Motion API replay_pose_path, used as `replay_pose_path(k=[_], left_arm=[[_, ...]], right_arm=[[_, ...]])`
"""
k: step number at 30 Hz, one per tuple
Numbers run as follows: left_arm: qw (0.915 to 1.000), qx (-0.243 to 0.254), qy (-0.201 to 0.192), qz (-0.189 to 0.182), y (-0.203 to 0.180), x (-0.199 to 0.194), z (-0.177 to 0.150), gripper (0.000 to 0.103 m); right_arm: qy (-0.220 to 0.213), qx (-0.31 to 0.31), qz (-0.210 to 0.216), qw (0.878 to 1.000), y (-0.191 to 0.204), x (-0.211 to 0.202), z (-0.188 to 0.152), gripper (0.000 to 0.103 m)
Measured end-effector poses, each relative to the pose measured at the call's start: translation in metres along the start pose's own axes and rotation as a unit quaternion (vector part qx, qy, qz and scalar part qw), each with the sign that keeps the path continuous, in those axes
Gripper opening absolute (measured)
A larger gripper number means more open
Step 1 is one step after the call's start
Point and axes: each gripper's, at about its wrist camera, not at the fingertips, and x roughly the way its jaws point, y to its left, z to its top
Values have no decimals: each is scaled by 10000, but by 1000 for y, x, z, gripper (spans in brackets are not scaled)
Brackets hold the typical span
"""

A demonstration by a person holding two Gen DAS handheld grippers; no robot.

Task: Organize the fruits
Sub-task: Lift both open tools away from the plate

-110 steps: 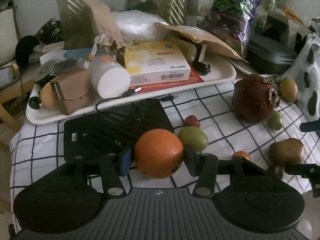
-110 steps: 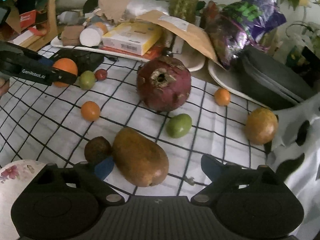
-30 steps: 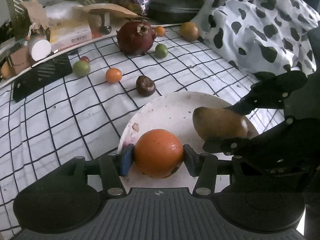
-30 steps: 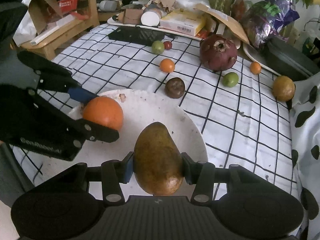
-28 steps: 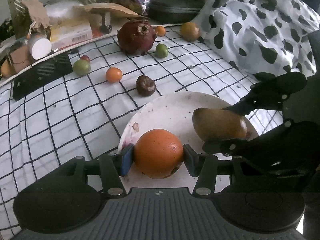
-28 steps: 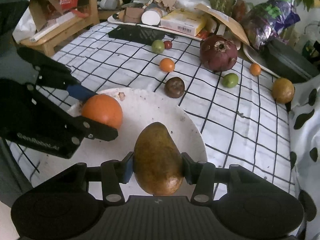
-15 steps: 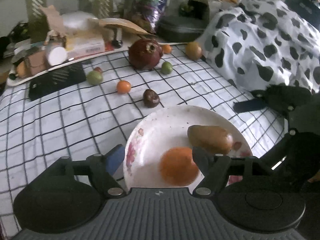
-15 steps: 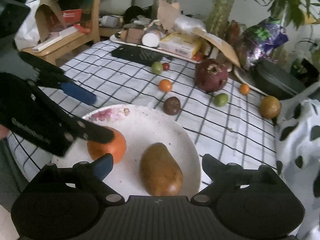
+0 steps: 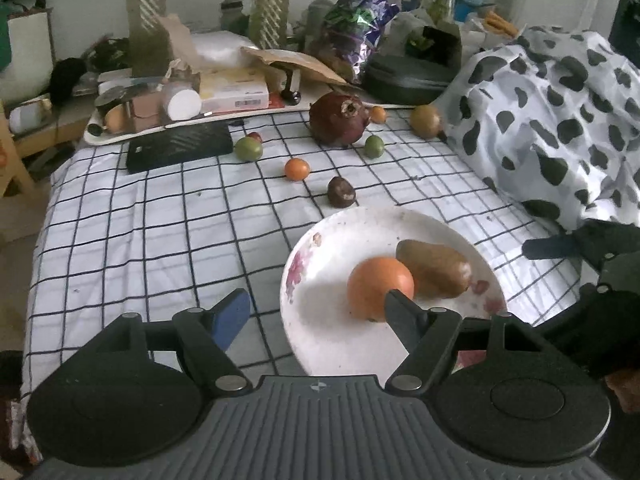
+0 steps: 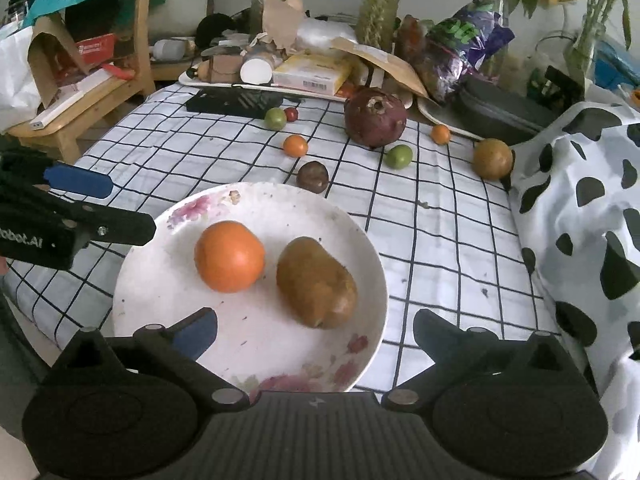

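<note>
A white flowered plate (image 10: 160,304) (image 9: 332,236) holds an orange (image 10: 229,256) (image 9: 378,283) and a brown pear-shaped fruit (image 10: 316,282) (image 9: 434,267), side by side. My left gripper (image 9: 316,312) is open and empty, raised just left of the plate; it also shows in the right wrist view (image 10: 104,208). My right gripper (image 10: 316,330) is open and empty above the plate's near edge. Still on the checked cloth are a dark red pomegranate (image 10: 375,117), a dark brown fruit (image 10: 312,176), a small orange fruit (image 10: 295,145), two green fruits (image 10: 275,118) (image 10: 399,155) and a yellow-brown round fruit (image 10: 493,158).
A cluttered white tray (image 10: 256,80) with boxes and a black flat device (image 10: 236,102) lie at the cloth's far edge. A cow-print cloth (image 10: 580,216) rises on the right. A wooden chair (image 10: 92,92) stands at the far left.
Both grippers opened, leaving the orange and the brown fruit on the plate, then pulled back and up. The left gripper shifted left of the plate.
</note>
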Motion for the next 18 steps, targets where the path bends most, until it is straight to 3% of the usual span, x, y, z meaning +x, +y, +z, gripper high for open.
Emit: replay_pose_path(k=[11,18], left_arm=[[9987,-29,320,392,2,-7,-6,73],[9982,35,467,368,0,4,-9,73]], right_arm=[[29,142,-169,9998,-1,-6,-4,103],[108,284,-334,9990,-6,0,-6,103]])
